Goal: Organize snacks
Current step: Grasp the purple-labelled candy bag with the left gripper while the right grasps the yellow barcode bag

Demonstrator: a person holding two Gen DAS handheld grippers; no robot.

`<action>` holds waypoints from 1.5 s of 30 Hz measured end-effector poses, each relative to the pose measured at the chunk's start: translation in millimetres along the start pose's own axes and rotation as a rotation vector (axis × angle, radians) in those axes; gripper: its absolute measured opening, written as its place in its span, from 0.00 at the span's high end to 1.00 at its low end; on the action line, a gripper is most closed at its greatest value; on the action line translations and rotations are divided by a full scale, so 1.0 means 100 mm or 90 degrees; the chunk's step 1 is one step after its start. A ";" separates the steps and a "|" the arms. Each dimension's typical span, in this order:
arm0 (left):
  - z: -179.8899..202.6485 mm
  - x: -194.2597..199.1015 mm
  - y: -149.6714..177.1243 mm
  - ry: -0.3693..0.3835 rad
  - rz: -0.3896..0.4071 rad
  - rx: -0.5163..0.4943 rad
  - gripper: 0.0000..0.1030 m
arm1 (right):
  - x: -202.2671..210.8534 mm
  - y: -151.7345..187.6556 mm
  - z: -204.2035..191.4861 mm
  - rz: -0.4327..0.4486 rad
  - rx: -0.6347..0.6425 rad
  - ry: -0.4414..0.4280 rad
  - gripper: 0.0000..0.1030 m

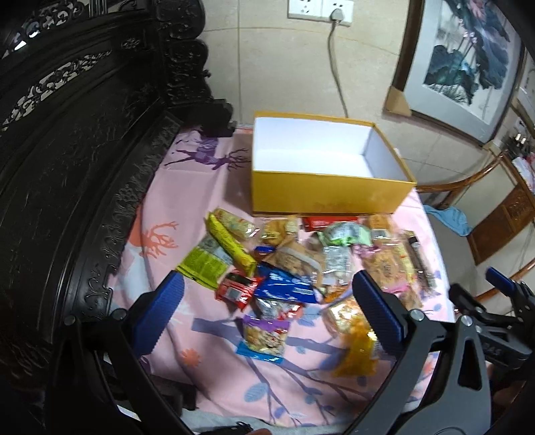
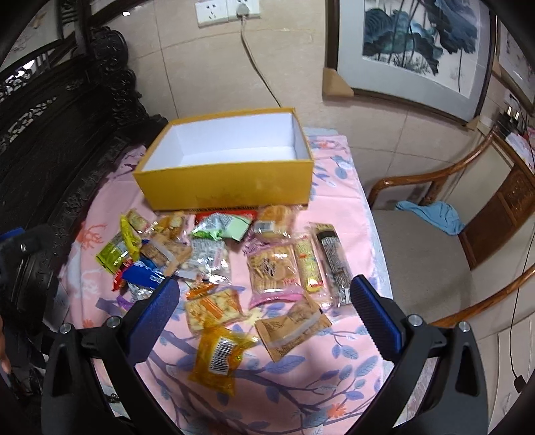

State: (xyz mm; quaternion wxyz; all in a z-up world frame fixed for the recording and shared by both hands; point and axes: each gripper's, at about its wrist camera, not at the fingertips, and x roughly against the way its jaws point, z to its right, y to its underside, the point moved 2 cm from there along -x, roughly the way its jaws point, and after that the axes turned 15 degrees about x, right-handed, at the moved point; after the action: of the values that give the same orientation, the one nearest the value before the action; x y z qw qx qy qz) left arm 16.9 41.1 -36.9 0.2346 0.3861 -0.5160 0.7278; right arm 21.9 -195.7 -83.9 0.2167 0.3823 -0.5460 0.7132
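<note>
An open yellow box (image 1: pixel 321 194) with a white, empty inside stands at the far side of a pink patterned cloth (image 1: pixel 214 374); it also shows in the right wrist view (image 2: pixel 230 187). Several snack packets lie in a loose pile in front of it, among them a blue packet (image 1: pixel 287 284), a red packet (image 1: pixel 235 289), an orange-yellow packet (image 2: pixel 217 354) and a brown packet (image 2: pixel 291 328). My left gripper (image 1: pixel 267 301) is open and empty above the pile's near side. My right gripper (image 2: pixel 264 301) is open and empty above the near packets.
A dark carved wooden furniture piece (image 1: pixel 67 167) runs along the left. A wooden chair (image 2: pixel 434 241) with a blue cloth (image 2: pixel 434 214) stands right of the table. A framed painting (image 2: pixel 418 43) leans on the wall. A cable hangs from a wall socket (image 2: pixel 240 10).
</note>
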 end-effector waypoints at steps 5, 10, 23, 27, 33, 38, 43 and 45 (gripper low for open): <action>-0.06 -0.31 0.13 -0.026 -0.023 -0.021 0.02 | -0.29 0.18 -0.14 -0.062 0.028 -0.064 0.01; -0.06 -0.66 0.45 -0.033 -0.075 -0.049 0.02 | -0.81 0.53 -0.48 -0.179 0.058 -0.170 0.01; -0.08 -1.16 0.91 -0.022 -0.139 -0.082 0.02 | -1.37 0.93 -0.94 -0.240 0.053 -0.212 0.29; -0.10 -1.18 0.90 -0.013 -0.148 -0.075 0.43 | -1.39 0.89 -0.89 -0.214 0.044 -0.193 0.43; -0.17 -1.48 1.06 0.005 -0.231 -0.043 0.64 | -1.44 0.84 -0.81 -0.189 0.043 -0.170 0.58; -0.05 -1.57 1.17 -0.006 -0.224 -0.082 0.61 | -1.42 0.87 -0.55 -0.182 0.030 -0.146 0.60; 0.03 -1.61 1.22 -0.021 -0.219 -0.105 0.61 | -1.44 0.86 -0.53 -0.178 0.036 -0.146 0.61; -0.03 -1.57 1.23 -0.019 -0.236 -0.081 0.60 | -1.42 0.87 -0.52 -0.182 0.038 -0.149 0.61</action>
State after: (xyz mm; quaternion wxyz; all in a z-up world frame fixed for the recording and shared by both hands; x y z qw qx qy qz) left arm 18.6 8.7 -233.7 0.3809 0.4700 -0.4841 0.6322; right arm 30.0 -157.7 -254.5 0.2396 0.5430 -0.4863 0.6414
